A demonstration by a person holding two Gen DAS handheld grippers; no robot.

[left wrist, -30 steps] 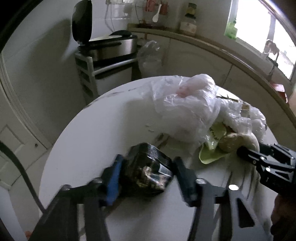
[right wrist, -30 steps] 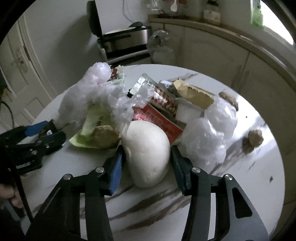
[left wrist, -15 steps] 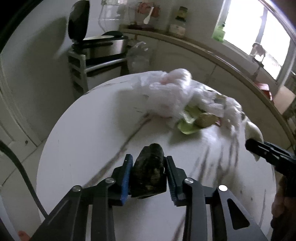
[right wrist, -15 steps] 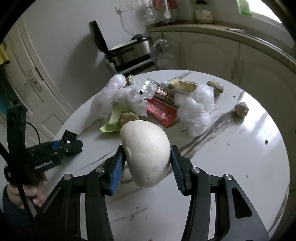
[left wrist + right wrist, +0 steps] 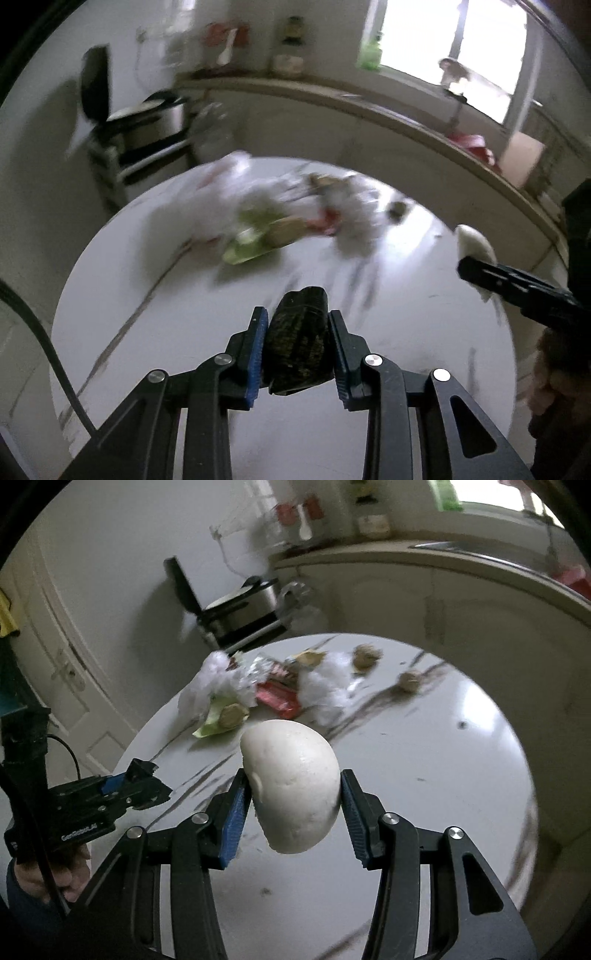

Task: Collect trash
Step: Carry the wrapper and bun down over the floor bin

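Note:
My left gripper (image 5: 297, 314) is shut on a dark crumpled packet (image 5: 297, 347), held above the white round table (image 5: 147, 295). My right gripper (image 5: 294, 775) is shut on a white round bun (image 5: 291, 786), also off the table. In the left wrist view the right gripper (image 5: 476, 271) shows at the right edge with the bun (image 5: 472, 242) between its fingers. The left gripper (image 5: 153, 782) shows at the left of the right wrist view. The trash pile (image 5: 277, 698) of plastic bags, red wrappers and a green wrapper lies at the table's far side.
Two brown lumps (image 5: 365, 657) (image 5: 410, 679) lie right of the pile. An open-lidded cooker (image 5: 236, 613) stands on a rack behind the table. A kitchen counter (image 5: 443, 561) runs along the right. A door (image 5: 66, 664) is at the left. A black cable (image 5: 40, 343) hangs beside the left gripper.
The left jaws closed on the dark packet and lifted it. The right gripper raised the bun off the table. Both grippers pulled back from the pile.

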